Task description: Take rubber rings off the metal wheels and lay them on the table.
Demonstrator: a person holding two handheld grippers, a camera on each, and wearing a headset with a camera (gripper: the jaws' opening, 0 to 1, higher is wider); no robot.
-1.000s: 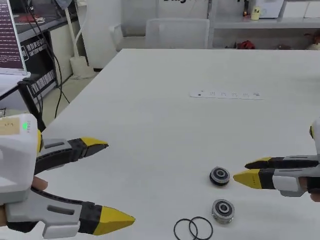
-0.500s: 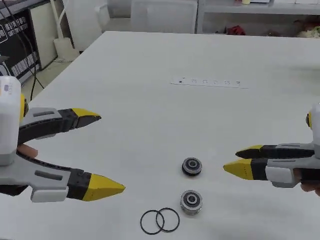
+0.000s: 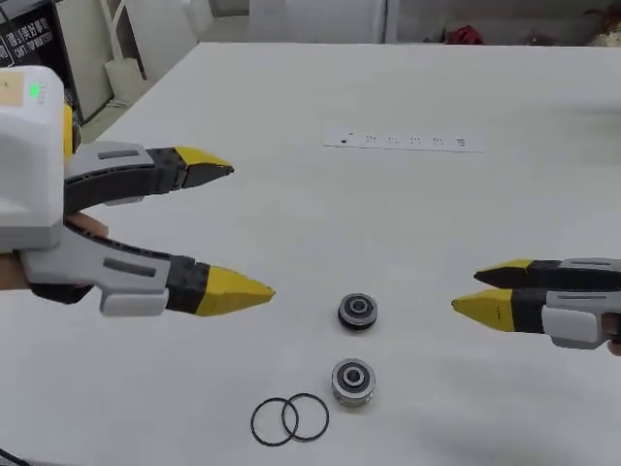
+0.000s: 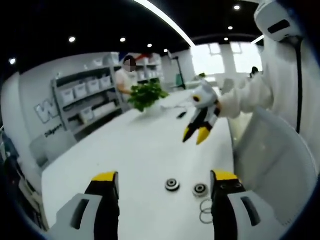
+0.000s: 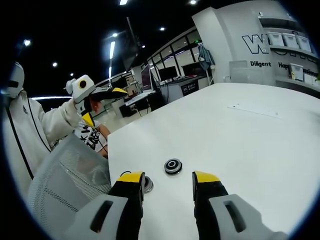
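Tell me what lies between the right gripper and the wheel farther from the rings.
Nothing. In the head view, the stretch of table between the right gripper and that wheel is bare.

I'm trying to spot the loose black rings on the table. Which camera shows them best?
The head view: both rubber rings lie flat and overlapping, seen whole from above. The left gripper view shows them small and low down, beside one of its own jaws.
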